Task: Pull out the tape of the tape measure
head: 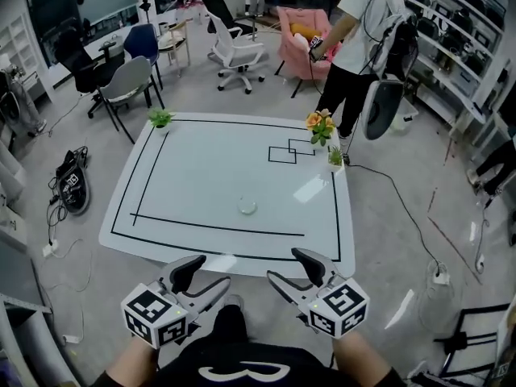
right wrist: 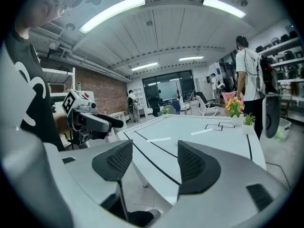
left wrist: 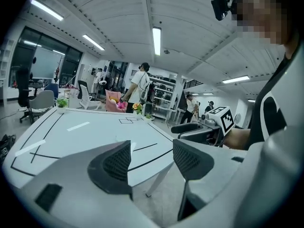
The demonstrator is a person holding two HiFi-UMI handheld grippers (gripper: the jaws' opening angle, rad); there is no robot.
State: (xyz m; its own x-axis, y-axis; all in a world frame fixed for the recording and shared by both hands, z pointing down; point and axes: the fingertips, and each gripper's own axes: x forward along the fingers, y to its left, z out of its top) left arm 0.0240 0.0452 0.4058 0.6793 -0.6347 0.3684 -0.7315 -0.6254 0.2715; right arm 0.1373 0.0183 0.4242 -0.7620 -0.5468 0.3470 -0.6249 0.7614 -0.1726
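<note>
A small round whitish tape measure [head: 247, 207] lies on the white table [head: 185, 184], near its middle front, just behind the inner black line. Both grippers hang below the table's near edge, close to my body. My left gripper [head: 206, 275] is open with nothing between its jaws. My right gripper [head: 289, 267] is open and empty too. In the left gripper view my left gripper [left wrist: 152, 161] points across the table and the right gripper [left wrist: 202, 129] shows at the right. In the right gripper view my right gripper [right wrist: 154, 163] faces the table's corner. I cannot make out the tape measure in either gripper view.
Small potted plants stand at the far left corner [head: 160, 119] and right edge [head: 335, 158], with a flower pot [head: 321, 126] near the far right. Black tape lines [head: 218, 227] mark the table. A person [head: 359, 47] stands beyond the far right corner. Office chairs [head: 129, 83] stand behind.
</note>
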